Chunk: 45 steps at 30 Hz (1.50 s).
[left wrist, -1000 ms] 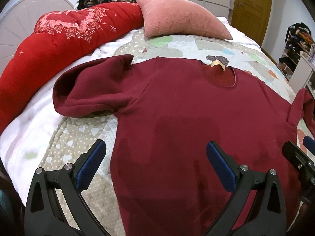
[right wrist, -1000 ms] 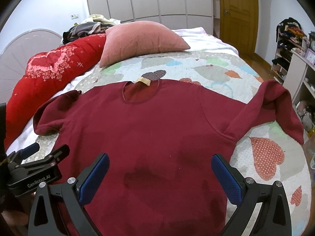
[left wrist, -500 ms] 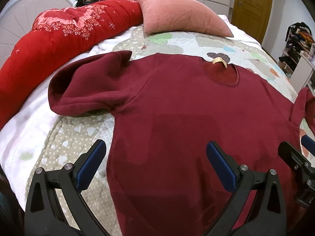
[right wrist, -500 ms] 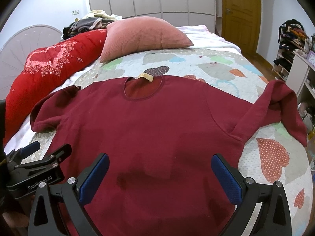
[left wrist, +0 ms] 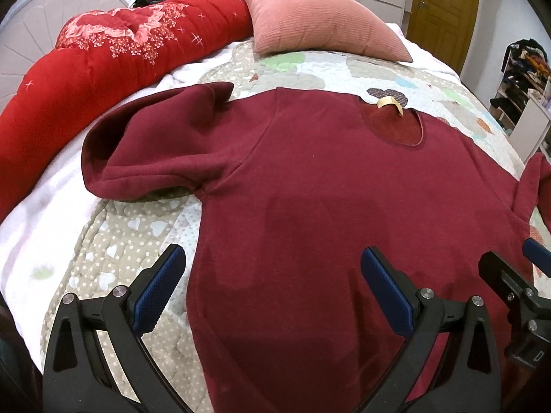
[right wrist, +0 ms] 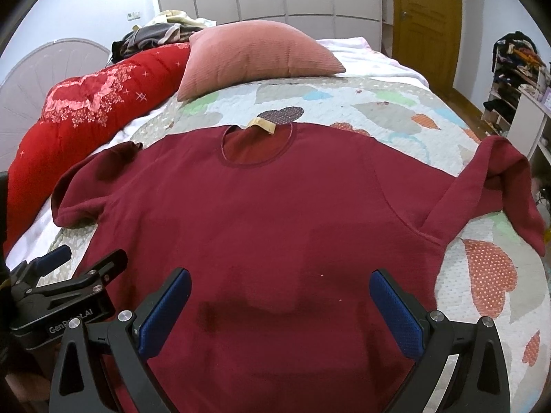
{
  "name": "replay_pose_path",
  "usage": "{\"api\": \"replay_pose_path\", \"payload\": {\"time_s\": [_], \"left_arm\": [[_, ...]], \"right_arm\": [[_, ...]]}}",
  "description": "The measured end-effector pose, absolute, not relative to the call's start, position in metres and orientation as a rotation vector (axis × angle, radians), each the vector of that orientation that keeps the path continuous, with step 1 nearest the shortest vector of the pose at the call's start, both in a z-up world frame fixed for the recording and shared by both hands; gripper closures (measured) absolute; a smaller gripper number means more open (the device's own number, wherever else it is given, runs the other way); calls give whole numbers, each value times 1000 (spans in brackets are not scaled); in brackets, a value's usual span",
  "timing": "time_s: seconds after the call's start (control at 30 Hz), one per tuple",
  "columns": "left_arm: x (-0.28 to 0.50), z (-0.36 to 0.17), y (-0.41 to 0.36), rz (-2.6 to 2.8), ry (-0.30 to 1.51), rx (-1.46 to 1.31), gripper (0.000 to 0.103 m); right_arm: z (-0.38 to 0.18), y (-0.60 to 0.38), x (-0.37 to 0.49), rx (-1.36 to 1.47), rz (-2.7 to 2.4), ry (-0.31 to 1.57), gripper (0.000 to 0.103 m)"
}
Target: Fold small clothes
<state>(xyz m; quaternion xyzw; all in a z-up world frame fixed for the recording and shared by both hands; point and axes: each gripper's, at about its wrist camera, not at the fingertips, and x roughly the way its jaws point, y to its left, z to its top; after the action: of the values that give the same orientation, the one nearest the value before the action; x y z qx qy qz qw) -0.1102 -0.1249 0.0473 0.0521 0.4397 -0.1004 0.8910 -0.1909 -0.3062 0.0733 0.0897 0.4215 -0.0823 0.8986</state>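
We see the dark red long-sleeved sweatshirt [right wrist: 275, 206] lying flat, front up, on the heart-patterned quilted bed cover [right wrist: 396, 117]. Our left hand-held gripper [left wrist: 272, 282] and right hand-held gripper [right wrist: 280, 296] hover over its hem, both spread, pinching nothing. Bare quilt lies beyond the collar; the pink corduroy pillow [right wrist: 255, 55] sits well apart.

I get soft, even indoor light, probably from overhead, with no glare. Two faint dark patches of shadow lie on the sweater [right wrist: 275, 213] at 6 o'clock in my right wrist view. Fisheye bending curves the door [right wrist: 425, 17] at 1 o'clock, black vignette fills the corners, and the centre is sharp.
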Motion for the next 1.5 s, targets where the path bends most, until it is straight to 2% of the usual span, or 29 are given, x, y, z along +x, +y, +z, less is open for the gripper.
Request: {"api": "replay_pose_path", "payload": {"time_s": [0.77,1.07,1.3,1.5], "left_arm": [[-97,49,-105,-193,919,84,1],[-62,76,-33,-36,835,34,1],[-19,73,19,79,834,-27,1],[5,54,39,140,860,-60,1]], "right_arm": [[65,-289,-172,145,-137,908,0],[67,-267,-151,128,-74,906,0],[62,-249,-133,93,-18,922,0],[87,-242,-82,279,161,886,0]]}}
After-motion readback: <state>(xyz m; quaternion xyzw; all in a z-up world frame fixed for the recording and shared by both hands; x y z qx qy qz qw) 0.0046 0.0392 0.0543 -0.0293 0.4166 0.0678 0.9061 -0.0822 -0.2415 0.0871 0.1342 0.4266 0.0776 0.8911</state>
